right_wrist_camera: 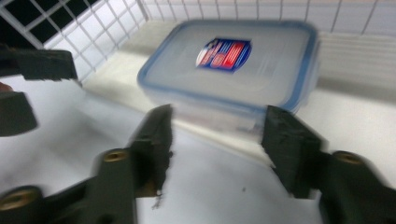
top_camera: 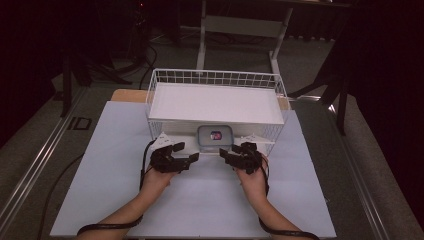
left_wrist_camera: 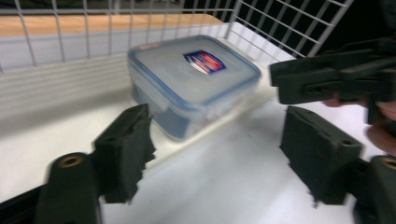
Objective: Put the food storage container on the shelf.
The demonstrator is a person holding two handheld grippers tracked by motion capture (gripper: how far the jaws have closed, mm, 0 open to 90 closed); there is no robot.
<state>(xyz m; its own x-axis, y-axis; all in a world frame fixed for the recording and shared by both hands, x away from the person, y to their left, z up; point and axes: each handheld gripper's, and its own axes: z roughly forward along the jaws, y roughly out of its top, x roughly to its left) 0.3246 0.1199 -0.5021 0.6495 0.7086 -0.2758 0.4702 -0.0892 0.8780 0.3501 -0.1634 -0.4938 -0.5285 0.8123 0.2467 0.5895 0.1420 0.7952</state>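
A clear plastic box with a blue-rimmed lid and a red and blue label (top_camera: 215, 138) sits in the low front opening of a white wire basket (top_camera: 165, 80). My left gripper (top_camera: 189, 153) is on the table just left of the box, its jaws open and empty. My right gripper (top_camera: 225, 156) is just right of the box, also open and empty. In the left gripper view the box (left_wrist_camera: 194, 79) lies beyond the spread jaws of the left gripper (left_wrist_camera: 219, 147). The right gripper view has the box (right_wrist_camera: 233, 70) just ahead of the right gripper (right_wrist_camera: 217, 140).
A white shelf board (top_camera: 215, 102) covers the top of the basket above the box. The basket stands at the back of a white table top (top_camera: 200, 205). Wire walls (left_wrist_camera: 280, 23) flank the opening. A desk frame (top_camera: 240, 30) stands on the floor behind.
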